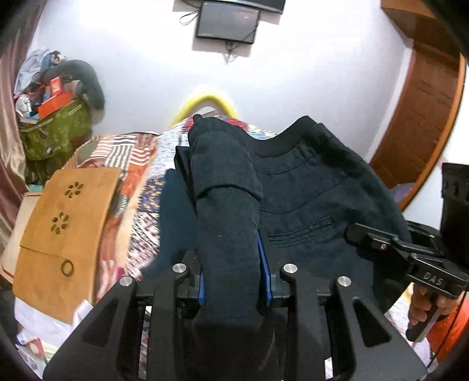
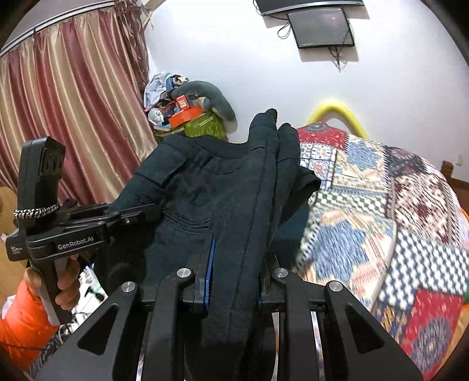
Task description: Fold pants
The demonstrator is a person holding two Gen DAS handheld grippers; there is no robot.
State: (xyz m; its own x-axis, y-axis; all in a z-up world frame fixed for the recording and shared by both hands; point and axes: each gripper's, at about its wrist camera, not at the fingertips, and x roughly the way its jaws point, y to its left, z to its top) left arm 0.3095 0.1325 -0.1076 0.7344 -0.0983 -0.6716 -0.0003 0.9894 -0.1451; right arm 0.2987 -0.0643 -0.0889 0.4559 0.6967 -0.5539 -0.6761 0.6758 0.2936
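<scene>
While both grippers grip bunched cloth, the dark pants (image 1: 307, 187) hang between them above the patchwork quilt (image 2: 381, 211) on the bed. The left gripper (image 1: 234, 263) has its blue-padded fingers (image 1: 265, 272) clamped on a thick roll of the fabric. The right gripper (image 2: 234, 272) pinches a folded edge the same way. A wall screen (image 1: 227, 22) hangs behind, curtains (image 2: 67, 102) to one side.
</scene>
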